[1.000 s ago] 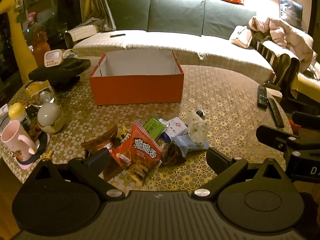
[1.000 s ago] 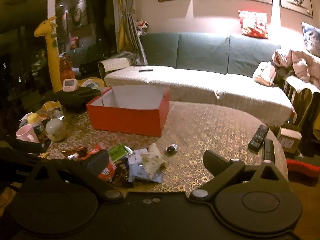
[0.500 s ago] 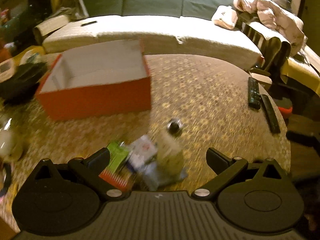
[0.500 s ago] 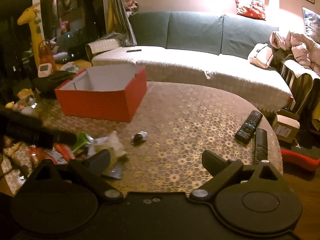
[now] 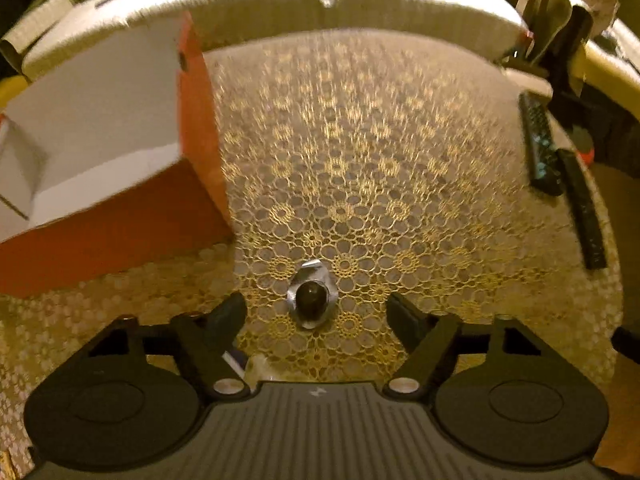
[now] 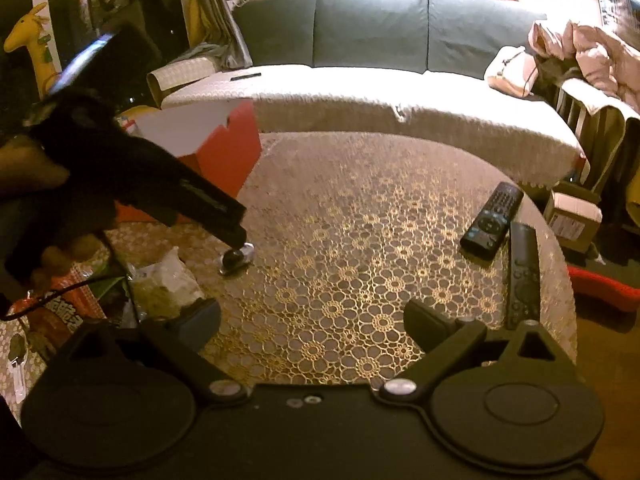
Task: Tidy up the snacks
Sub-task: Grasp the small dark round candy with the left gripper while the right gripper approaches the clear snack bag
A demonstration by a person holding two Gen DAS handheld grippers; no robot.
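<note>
A small dark sweet in a clear silvery wrapper (image 5: pixel 310 299) lies alone on the gold lace tablecloth. My left gripper (image 5: pixel 316 312) hangs right over it, pointing steeply down; its jaws are closing with the sweet between them, pads not touching it. The right wrist view shows the same sweet (image 6: pixel 237 258) under the left gripper's fingertips (image 6: pixel 236 240). The red box (image 5: pixel 120 216), white inside, stands open to the left. My right gripper (image 6: pixel 312 320) is open over bare cloth. A pile of snack packets (image 6: pixel 160 288) lies at the lower left of that view.
Two black remotes (image 6: pixel 493 219) lie near the table's right edge (image 5: pixel 608 264). A sofa with a light cover (image 6: pixel 360 92) runs behind the table. A cardboard parcel (image 6: pixel 572 216) sits beyond the right edge.
My left gripper swept right from the snack pile, dropped down over the lone sweet, and its jaws have narrowed. The right gripper drifted right and lower, still open.
</note>
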